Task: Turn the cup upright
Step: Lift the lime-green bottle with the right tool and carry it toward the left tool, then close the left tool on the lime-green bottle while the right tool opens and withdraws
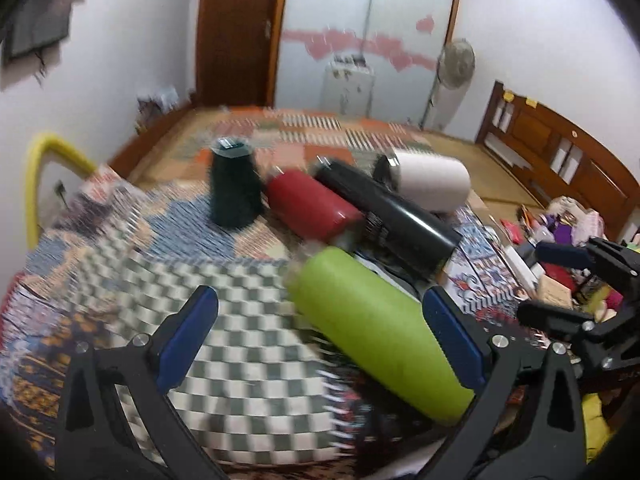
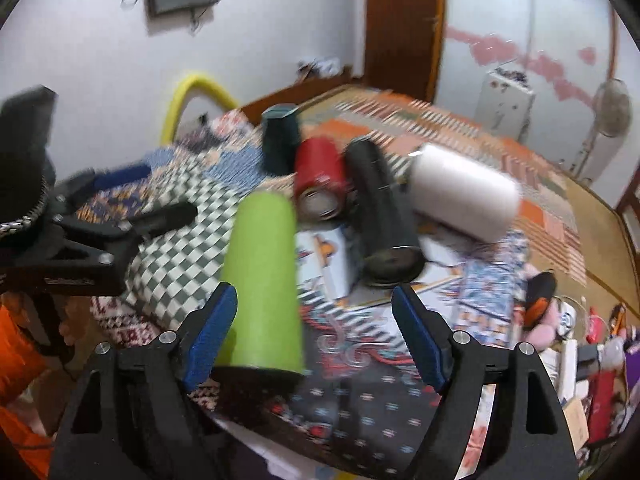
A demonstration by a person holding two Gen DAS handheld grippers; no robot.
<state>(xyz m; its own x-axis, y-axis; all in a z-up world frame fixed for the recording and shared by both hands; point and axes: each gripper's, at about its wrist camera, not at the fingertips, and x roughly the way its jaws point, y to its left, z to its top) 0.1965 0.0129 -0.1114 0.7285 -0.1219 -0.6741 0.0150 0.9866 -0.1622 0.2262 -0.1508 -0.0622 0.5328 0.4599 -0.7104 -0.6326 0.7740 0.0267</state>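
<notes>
A lime green cup (image 1: 380, 332) lies on its side on the patterned cloth; in the right wrist view (image 2: 264, 284) it lies just ahead of the left finger. Behind it lie a red cup (image 1: 316, 210), a black cup (image 1: 396, 216) and a white cup (image 1: 434, 182), all on their sides. A dark green cup (image 1: 234, 188) stands mouth down. My left gripper (image 1: 320, 328) is open, with the green cup between its blue pads, against the right one. My right gripper (image 2: 316, 332) is open and empty; it also shows in the left wrist view (image 1: 576, 280).
A checkered cloth (image 1: 224, 320) covers the near table. A yellow curved tube (image 1: 44, 168) stands at the left edge. Clutter (image 1: 560, 232) lies on the floor to the right. A wooden bed frame (image 1: 552, 152) and a fan (image 1: 456, 64) stand behind.
</notes>
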